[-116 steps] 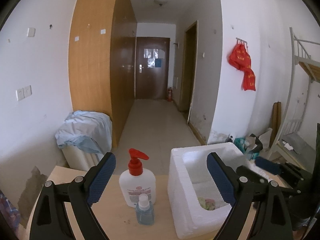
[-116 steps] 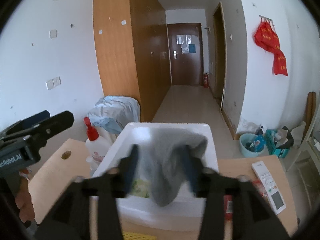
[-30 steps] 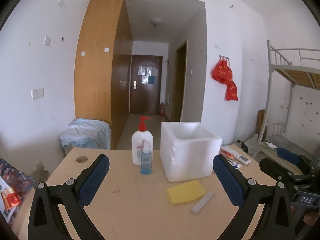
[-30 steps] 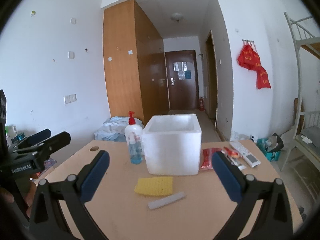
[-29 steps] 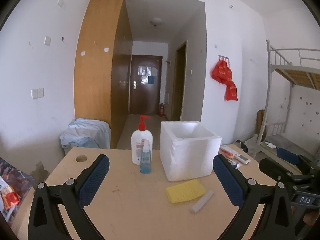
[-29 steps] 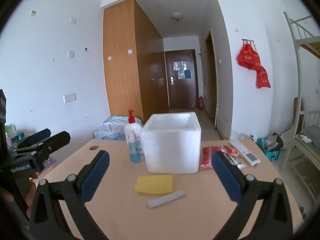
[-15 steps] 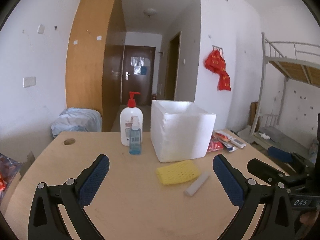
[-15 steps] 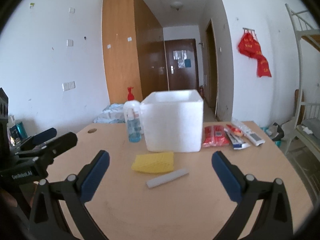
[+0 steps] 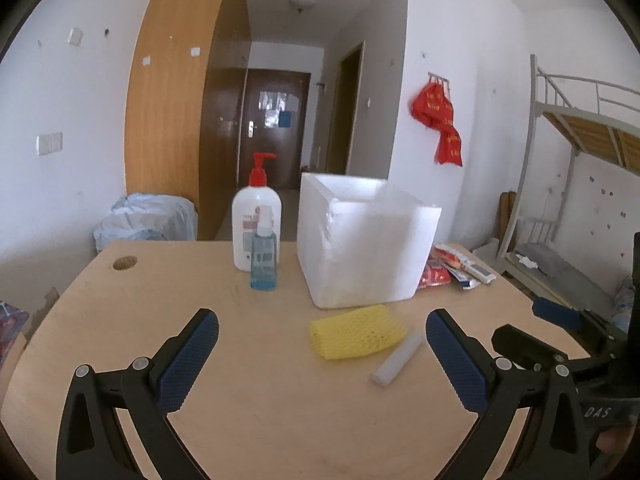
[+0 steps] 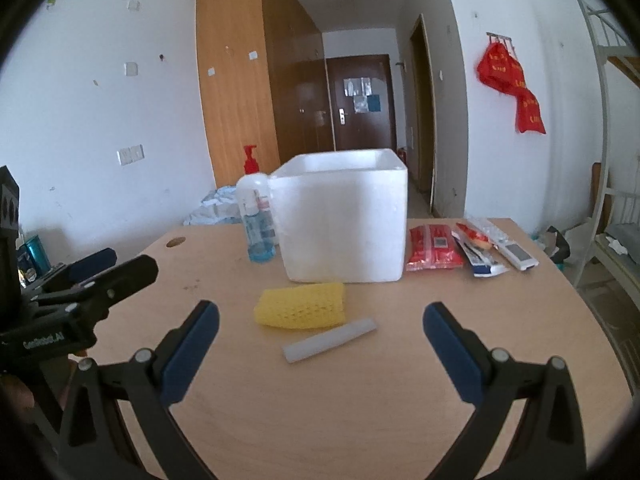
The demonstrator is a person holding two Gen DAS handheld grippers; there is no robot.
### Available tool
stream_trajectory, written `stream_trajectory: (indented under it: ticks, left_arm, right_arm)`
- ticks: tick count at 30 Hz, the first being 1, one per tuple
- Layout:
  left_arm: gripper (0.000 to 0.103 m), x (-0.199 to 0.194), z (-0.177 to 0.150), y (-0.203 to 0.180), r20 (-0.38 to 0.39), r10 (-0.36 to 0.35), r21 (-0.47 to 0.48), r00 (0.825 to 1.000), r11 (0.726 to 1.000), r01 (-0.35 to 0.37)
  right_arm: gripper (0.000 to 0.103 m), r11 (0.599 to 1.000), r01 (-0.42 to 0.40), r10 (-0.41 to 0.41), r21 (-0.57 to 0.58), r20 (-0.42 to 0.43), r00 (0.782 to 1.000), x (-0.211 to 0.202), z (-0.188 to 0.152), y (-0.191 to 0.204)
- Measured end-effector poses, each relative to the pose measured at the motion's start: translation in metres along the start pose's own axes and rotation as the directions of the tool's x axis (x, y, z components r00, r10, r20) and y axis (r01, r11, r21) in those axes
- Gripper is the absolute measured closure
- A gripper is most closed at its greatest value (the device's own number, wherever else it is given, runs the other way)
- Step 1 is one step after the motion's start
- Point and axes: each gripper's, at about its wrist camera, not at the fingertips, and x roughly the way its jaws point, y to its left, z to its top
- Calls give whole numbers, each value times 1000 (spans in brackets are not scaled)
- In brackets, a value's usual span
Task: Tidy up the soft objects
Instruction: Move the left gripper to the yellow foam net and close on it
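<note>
A white foam box (image 9: 368, 240) (image 10: 344, 216) stands at the middle of the wooden table (image 9: 260, 360) (image 10: 340, 400); its inside is hidden from here. In front of it lie a yellow mesh sponge (image 9: 356, 332) (image 10: 302, 311) and a white foam stick (image 9: 398, 360) (image 10: 330, 339). My left gripper (image 9: 322, 354) is open and empty, low over the table, short of the sponge. My right gripper (image 10: 320, 350) is open and empty too, with the stick lying between its fingers' line of sight.
A red-pump lotion bottle (image 9: 256, 220) and a small blue spray bottle (image 9: 263, 256) (image 10: 258, 236) stand left of the box. Red packets (image 10: 434, 248), a tube and a remote (image 10: 516, 254) lie to its right. A bunk bed frame (image 9: 580, 160) is at the right.
Earlier my right gripper held a grey cloth over the box; now it is empty. Both grippers have drawn back and dropped lower, so the box's inside no longer shows.
</note>
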Motion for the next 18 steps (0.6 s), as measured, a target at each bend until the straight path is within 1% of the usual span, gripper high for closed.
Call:
stream_trajectory:
  ticks: [9,12,16,18]
  left_arm:
    - [0,24,1,-3,-68,-15,16,998,1000,17]
    - [0,33,1,-1,-92,-34,13,995,999,35]
    - [0,47,2,1,-119,-33,7,992,999,34]
    - [0,55,1,0,-132,-25,24,991,999,29]
  right_arm:
    - [0,999,-11,13,33,-48,999,10,1,-5]
    - [0,999,-5,7,35,-61,998,14,2,-6]
    - [0,999,8,-4,41,-90,996,22,2,-10]
    - [0,999,14,-10,39,-113,994,28,2,-11]
